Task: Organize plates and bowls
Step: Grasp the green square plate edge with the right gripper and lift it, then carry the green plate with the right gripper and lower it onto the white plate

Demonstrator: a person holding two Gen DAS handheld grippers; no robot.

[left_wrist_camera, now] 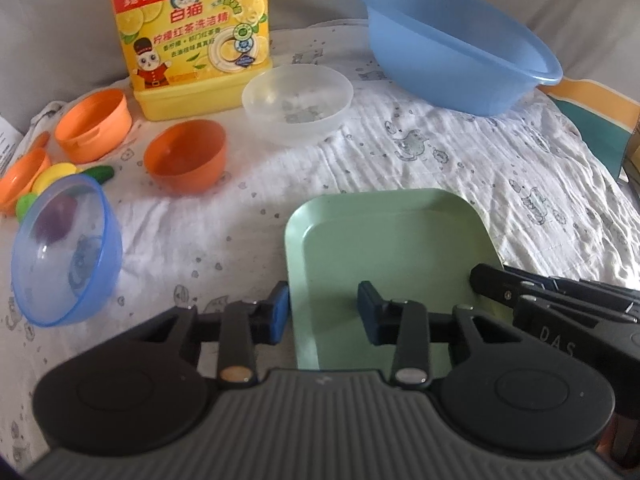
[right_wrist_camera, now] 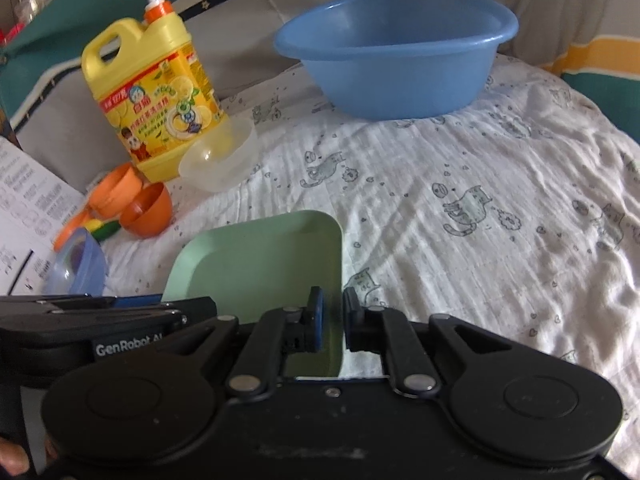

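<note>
The green square plate point(left_wrist_camera: 392, 248) lies low in the middle of both views, on the white printed cloth point(left_wrist_camera: 500, 168), and it looks like the piece now being taken up for sorting. In the right wrist view the right gripper point(right_wrist_camera: 331, 316) has its two pads drawn close on either side of the plate's right rim, at the lower centre of the frame; the rim runs straight through the narrow gap, so I judge it pinched, though true contact is hard to confirm. In the left wrist view the left gripper point(left_wrist_camera: 323, 312) stands spread, one blue pad just outside the plate's left edge and the other over its inner surface, gripping nothing as yet. Both tools reach forward, low and nearly level, side by side. The next move, I judge, calls for the left fingers to close on that left rim, or for a steady one-sided lift, then carrying the plate toward its stack or the blue basin point(left_wrist_camera: 460, 52) at upper right. Outward from the plate sit the clear bowl point(left_wrist_camera: 298, 102) above centre, the orange bowl point(left_wrist_camera: 186, 156) left of it, the blue bowl point(left_wrist_camera: 66, 252) tipped at far left, and the yellow detergent bottle point(left_wrist_camera: 188, 36) at upper left.
</note>
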